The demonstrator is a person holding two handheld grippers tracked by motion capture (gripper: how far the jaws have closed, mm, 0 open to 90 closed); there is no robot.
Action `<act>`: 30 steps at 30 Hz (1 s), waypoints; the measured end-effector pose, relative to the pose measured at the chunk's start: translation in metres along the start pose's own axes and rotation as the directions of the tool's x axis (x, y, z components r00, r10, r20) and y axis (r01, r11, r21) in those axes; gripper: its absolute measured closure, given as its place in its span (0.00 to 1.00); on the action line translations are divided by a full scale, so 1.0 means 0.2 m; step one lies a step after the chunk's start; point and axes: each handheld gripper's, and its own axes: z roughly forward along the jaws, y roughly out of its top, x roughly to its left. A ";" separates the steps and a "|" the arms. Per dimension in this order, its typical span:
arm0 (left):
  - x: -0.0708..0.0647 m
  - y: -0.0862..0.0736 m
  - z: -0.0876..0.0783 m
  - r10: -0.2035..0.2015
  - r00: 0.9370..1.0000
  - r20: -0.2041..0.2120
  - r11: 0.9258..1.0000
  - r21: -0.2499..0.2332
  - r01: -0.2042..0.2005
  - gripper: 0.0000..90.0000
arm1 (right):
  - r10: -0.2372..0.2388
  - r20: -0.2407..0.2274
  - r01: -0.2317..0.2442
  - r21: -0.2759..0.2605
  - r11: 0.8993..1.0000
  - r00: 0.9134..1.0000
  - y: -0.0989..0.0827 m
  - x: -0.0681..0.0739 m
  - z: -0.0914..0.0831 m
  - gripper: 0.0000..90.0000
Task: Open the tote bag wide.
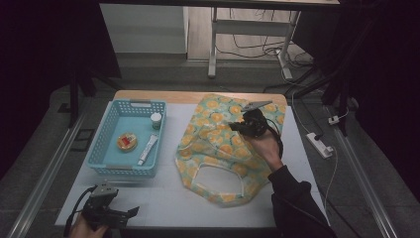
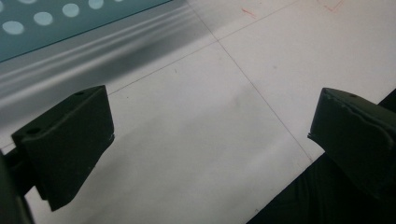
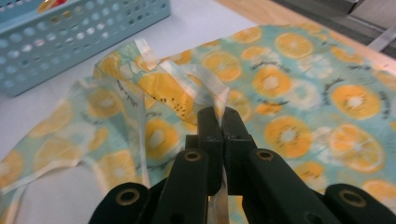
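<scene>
Where the right gripper point(image 3: 218, 114) has its two black jaws pressed flat together, a pale strap of the orange-print bag point(image 1: 218, 144) is pinched between them, the strap looping up and over just beyond the tips in the right gripper view. The fabric near the grip is lifted and folded into a loose peak, while the rest of the bag spreads flat on the white table point(image 1: 163, 198) beneath and to either side of the jaws. In the high view the right gripper point(image 1: 236, 127) sits over the upper middle of the bag, held by a hand in a dark sleeve, with the bag's open mouth and its other handle lying nearer the person than the grip.

Beyond the bag on the jaw-tip side stands the blue basket point(image 1: 101, 148), its perforated wall close to the cloth's edge but apart from it. Inside it lie a round orange-lidded tin point(image 1: 127, 142), a slim white tube point(image 1: 147, 149) and a small white jar point(image 1: 156, 120), all well away from the pinching jaws.

The left gripper point(image 1: 132, 212) rests low at the near edge of the table, in front of the basket's near wall. In the left gripper view its jaws stand wide apart with bare tabletop between them, grasping nothing, and a strip of the basket's wall point(image 2: 70, 18) shows ahead of them.
</scene>
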 end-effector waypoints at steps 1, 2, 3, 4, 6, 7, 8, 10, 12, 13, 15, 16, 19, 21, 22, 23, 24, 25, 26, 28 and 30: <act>0.00 0.00 0.00 0.000 1.000 -0.001 1.000 0.001 0.000 0.00 | -0.003 0.005 0.003 -0.003 1.000 1.000 0.01 -0.01 0.00 0.98; 0.00 0.00 0.00 0.000 1.000 -0.001 1.000 0.000 0.000 0.00 | -0.005 0.009 0.005 -0.004 1.000 1.000 0.02 -0.03 0.01 0.98; 0.00 0.00 0.00 0.000 1.000 -0.001 1.000 0.000 0.000 0.00 | -0.006 0.014 0.006 -0.005 1.000 1.000 0.03 -0.04 0.01 0.98; 0.00 0.00 0.00 0.000 1.000 -0.001 1.000 0.000 0.000 0.00 | -0.006 0.019 0.006 -0.007 1.000 1.000 0.04 -0.05 0.01 0.98; 0.00 0.00 0.00 0.000 1.000 -0.002 1.000 0.000 0.000 0.00 | -0.006 0.025 0.006 -0.007 1.000 1.000 0.05 -0.07 0.02 0.98; 0.00 0.00 0.00 0.000 1.000 -0.001 1.000 0.000 0.000 0.00 | -0.003 0.038 0.003 -0.003 1.000 0.999 0.06 -0.09 0.03 0.98; 0.00 0.00 0.00 0.000 1.000 -0.001 1.000 0.000 0.000 0.00 | -0.003 0.038 0.003 -0.003 1.000 0.999 0.06 -0.09 0.03 0.98; 0.00 0.00 0.00 0.000 1.000 -0.002 1.000 0.000 0.000 0.00 | -0.010 0.060 0.010 0.005 1.000 0.998 0.07 -0.13 0.05 0.98; 0.00 0.00 0.00 -0.001 1.000 -0.001 1.000 0.001 0.001 0.00 | -0.013 0.075 0.013 0.008 1.000 0.997 0.07 -0.16 0.06 0.98; 0.00 0.00 0.00 -0.001 1.000 -0.001 1.000 0.001 0.001 0.00 | -0.013 0.075 0.013 0.008 1.000 0.997 0.07 -0.16 0.06 0.98; 0.00 0.00 0.00 -0.001 1.000 -0.002 1.000 0.001 0.001 0.00 | -0.012 0.086 0.011 0.010 1.000 0.996 0.07 -0.18 0.08 0.98; 0.00 0.00 0.00 0.000 1.000 -0.002 1.000 0.002 0.000 0.00 | -0.014 0.095 0.012 0.018 1.000 0.995 0.07 -0.19 0.10 0.98; 0.00 0.00 0.00 -0.001 1.000 -0.003 1.000 0.002 0.001 0.00 | -0.001 0.105 -0.002 0.026 1.000 0.995 0.05 -0.22 0.14 0.98; 0.00 0.00 0.00 -0.001 1.000 -0.003 1.000 0.002 0.001 0.01 | 0.005 0.107 -0.009 0.032 0.999 0.994 0.04 -0.23 0.17 0.98; 0.00 0.00 0.00 -0.001 1.000 -0.004 1.000 0.002 0.001 0.01 | 0.008 0.108 -0.012 0.036 0.999 0.994 0.02 -0.24 0.19 0.98; 0.00 0.00 0.00 -0.001 1.000 -0.004 1.000 0.002 0.001 0.01 | 0.009 0.109 -0.014 0.043 0.999 0.994 0.01 -0.24 0.21 0.98; 0.00 0.00 0.00 -0.001 1.000 -0.005 1.000 0.002 0.001 0.01 | 0.009 0.109 -0.014 0.043 0.999 0.994 0.01 -0.24 0.21 0.98; 0.00 0.00 0.00 -0.001 1.000 -0.005 1.000 0.002 0.001 0.01 | 0.008 0.113 -0.015 0.060 0.998 0.994 -0.02 -0.25 0.24 0.98; 0.00 0.00 0.00 -0.001 1.000 -0.004 1.000 0.003 0.001 0.01 | 0.008 0.115 -0.016 0.065 0.998 0.993 -0.03 -0.25 0.26 0.98; 0.00 0.00 0.00 -0.001 1.000 -0.004 1.000 0.003 0.001 0.01 | 0.022 0.115 -0.031 0.078 0.996 0.993 -0.07 -0.26 0.29 0.98; 0.00 0.00 0.00 -0.001 1.000 -0.006 1.000 0.002 0.001 0.01 | 0.029 0.116 -0.039 0.089 0.995 0.993 -0.10 -0.27 0.32 0.98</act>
